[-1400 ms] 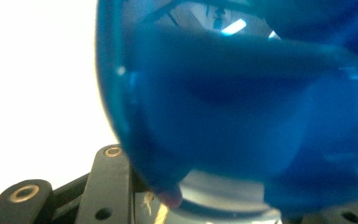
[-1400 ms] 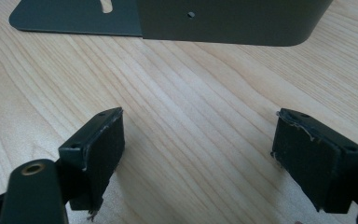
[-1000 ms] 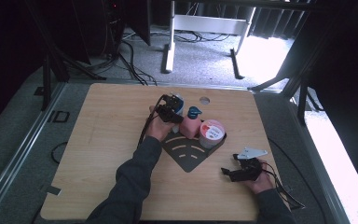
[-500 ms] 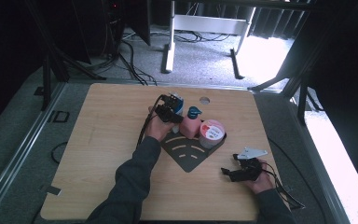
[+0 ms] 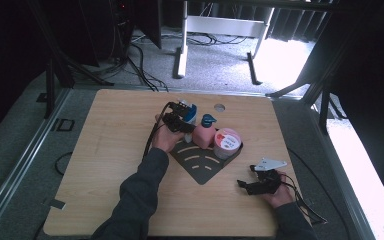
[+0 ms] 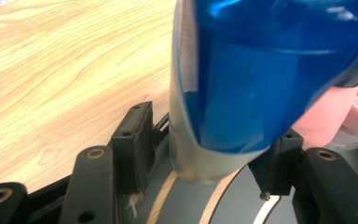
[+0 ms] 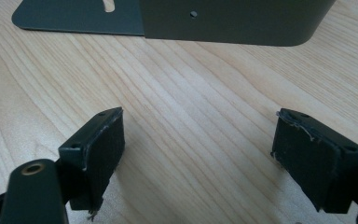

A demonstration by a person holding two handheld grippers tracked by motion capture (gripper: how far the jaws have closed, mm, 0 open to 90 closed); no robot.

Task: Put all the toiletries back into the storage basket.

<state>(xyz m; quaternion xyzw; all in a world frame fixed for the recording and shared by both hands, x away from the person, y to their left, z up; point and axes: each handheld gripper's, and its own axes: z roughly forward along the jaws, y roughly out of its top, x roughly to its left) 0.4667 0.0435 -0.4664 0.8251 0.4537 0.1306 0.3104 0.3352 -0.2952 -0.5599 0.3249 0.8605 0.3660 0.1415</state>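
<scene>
2 grippers work over the wooden table (image 5: 110, 150), which carries a dark slotted tray (image 5: 200, 162). On the tray stand a pink bottle (image 5: 203, 134) and a pink-lidded tub (image 5: 227, 142). Left gripper (image 5: 182, 120) straddles the blue bottle (image 6: 261, 79), jaws apart, nearer the pink bottle than before. Right gripper (image 5: 247, 184) rests open, unchanged.

A lab-like recording bay; wooden table (image 5: 105, 165) on grey carpet (image 5: 220, 55); loose cables (image 5: 140, 65); dark metal framing (image 5: 325, 85)

Glossy blue bottle (image 6: 261, 79), wood-grain table (image 5: 110, 150)
</scene>
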